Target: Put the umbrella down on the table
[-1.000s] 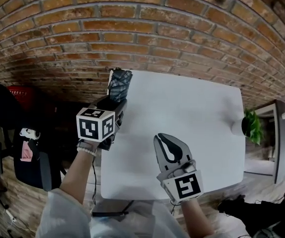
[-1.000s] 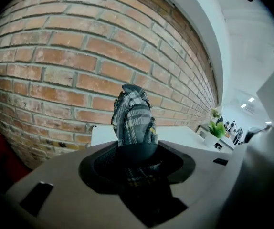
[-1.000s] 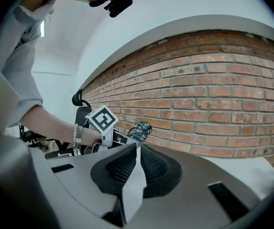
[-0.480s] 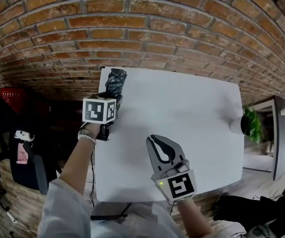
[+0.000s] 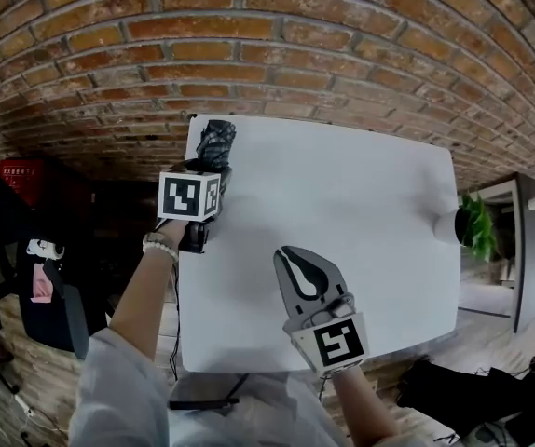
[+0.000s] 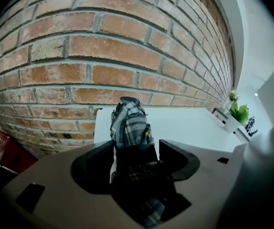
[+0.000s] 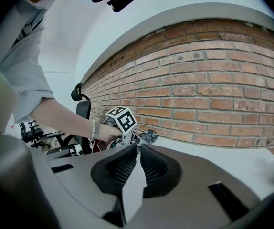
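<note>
A folded grey plaid umbrella [image 5: 216, 142] lies on the far left corner of the white table [image 5: 361, 203], pointing at the brick wall. My left gripper [image 5: 213, 169] is around its near end. In the left gripper view the umbrella [image 6: 130, 120] runs between the jaws of my left gripper [image 6: 136, 151], which are opening, with a thin gap beside the fabric. My right gripper [image 5: 295, 253] hovers over the table's near middle, shut and empty. In the right gripper view the right gripper [image 7: 138, 149] has its pads together, and the left gripper's marker cube [image 7: 121, 120] shows beyond.
A brick wall [image 5: 277, 54] runs behind the table. A small potted plant [image 5: 473, 234] stands at the table's right edge. A black chair [image 5: 58, 315] and a red crate [image 5: 23, 172] are on the floor to the left.
My left gripper has sunk with the umbrella to the table's far left corner, where the umbrella now rests. The right gripper has dropped slightly and stays shut.
</note>
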`<state>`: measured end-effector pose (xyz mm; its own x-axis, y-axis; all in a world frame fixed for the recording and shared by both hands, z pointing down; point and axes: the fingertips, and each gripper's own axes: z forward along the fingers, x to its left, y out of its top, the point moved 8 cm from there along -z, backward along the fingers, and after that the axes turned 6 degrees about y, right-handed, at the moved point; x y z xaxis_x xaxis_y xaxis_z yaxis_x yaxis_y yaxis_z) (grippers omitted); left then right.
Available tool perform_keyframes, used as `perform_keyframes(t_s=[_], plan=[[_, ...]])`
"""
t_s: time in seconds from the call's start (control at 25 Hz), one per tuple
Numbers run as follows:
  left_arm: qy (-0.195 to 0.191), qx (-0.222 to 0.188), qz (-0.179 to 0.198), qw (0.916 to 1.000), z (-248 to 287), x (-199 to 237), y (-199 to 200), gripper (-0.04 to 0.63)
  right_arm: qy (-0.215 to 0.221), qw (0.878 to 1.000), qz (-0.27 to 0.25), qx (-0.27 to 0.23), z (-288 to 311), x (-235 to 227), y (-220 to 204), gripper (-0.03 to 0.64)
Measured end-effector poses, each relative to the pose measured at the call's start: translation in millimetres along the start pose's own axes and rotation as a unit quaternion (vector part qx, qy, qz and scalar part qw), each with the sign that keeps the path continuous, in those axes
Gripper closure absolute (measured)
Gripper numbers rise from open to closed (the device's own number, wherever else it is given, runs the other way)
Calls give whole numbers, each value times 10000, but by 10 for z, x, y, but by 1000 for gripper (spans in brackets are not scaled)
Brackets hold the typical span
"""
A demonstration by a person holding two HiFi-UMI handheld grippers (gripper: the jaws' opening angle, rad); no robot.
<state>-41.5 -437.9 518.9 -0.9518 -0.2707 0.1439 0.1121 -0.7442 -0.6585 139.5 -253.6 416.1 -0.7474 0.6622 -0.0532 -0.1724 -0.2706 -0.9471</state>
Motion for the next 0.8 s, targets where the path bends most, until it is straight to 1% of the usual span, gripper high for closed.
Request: perform_keyframes(t_s=[0.16,0.24,0.4,0.44,0.52,0.56,0.6,0.68,0.8], plan=[[-54,-248,258,9993,-206,-33,18,295,-54,10000,-6,-16,-47,65,32,560],[-167,-541,313,9979,-402,-49,52,296,-74,10000,-42,-41,-65,119,75,560],[-295,-1149,311,9925,-846,-71,97,300,-119,9997,-103,-179,-122,237,175,560],[-282,-1284,319,9908,-959,-81,98,315,-139,9996,-108,-212,-147,267,201,560],[-177,-1586,384,9864,-1204,-90,95,395,-178,9994,-131,-280,-197,338,264,560],[-122,-1753,434,9835,-1338,-91,89,455,-193,9992,-150,-322,-222,379,301,560],[-88,-1917,482,9802,-1476,-94,83,501,-208,9989,-170,-374,-250,422,341,560],[-87,-2196,560,9739,-1756,-117,66,543,-232,9983,-203,-486,-316,507,428,560],[-168,-2483,676,9662,-2164,-159,35,558,-269,9976,-249,-584,-411,645,550,560]])
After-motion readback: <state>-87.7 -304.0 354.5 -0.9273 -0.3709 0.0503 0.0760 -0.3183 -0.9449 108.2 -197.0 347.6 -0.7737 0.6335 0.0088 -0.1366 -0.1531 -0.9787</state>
